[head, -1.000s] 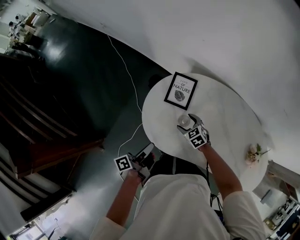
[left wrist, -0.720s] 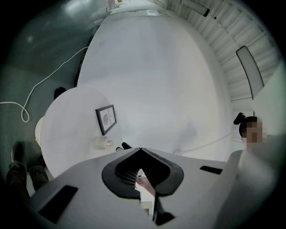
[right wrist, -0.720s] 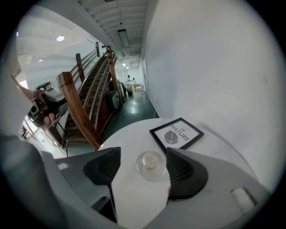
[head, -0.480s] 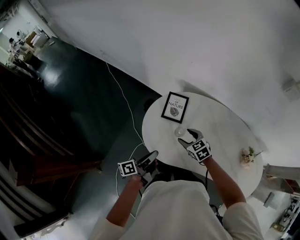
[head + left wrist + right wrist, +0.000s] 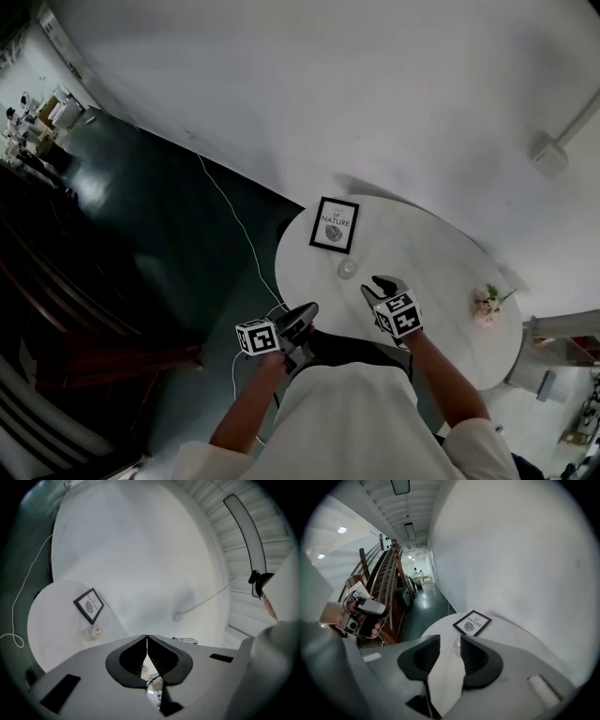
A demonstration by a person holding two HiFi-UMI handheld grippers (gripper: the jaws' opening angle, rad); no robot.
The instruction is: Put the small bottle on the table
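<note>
The small bottle was a squat, clear, rounded container. It stood upright on the round white counter, free of both grippers.

Head view: the framed picture lay at 11 o'clock from the bottle. The right gripper was over the counter at 4 o'clock from the bottle, near it but not touching. The left gripper was off the counter's 8 o'clock edge, above the dark floor. Only this view showed the flowers at the counter's 3 o'clock edge.

Left gripper view: the jaws of the left gripper were together with nothing between them. The bottle and framed picture appeared far off at 10 o'clock.

Right gripper view: the jaws of the right gripper stood apart and were closing, with no object between the pads. The bottle showed beyond the tips. Only this view showed a staircase and the person's left hand on its gripper.
</note>
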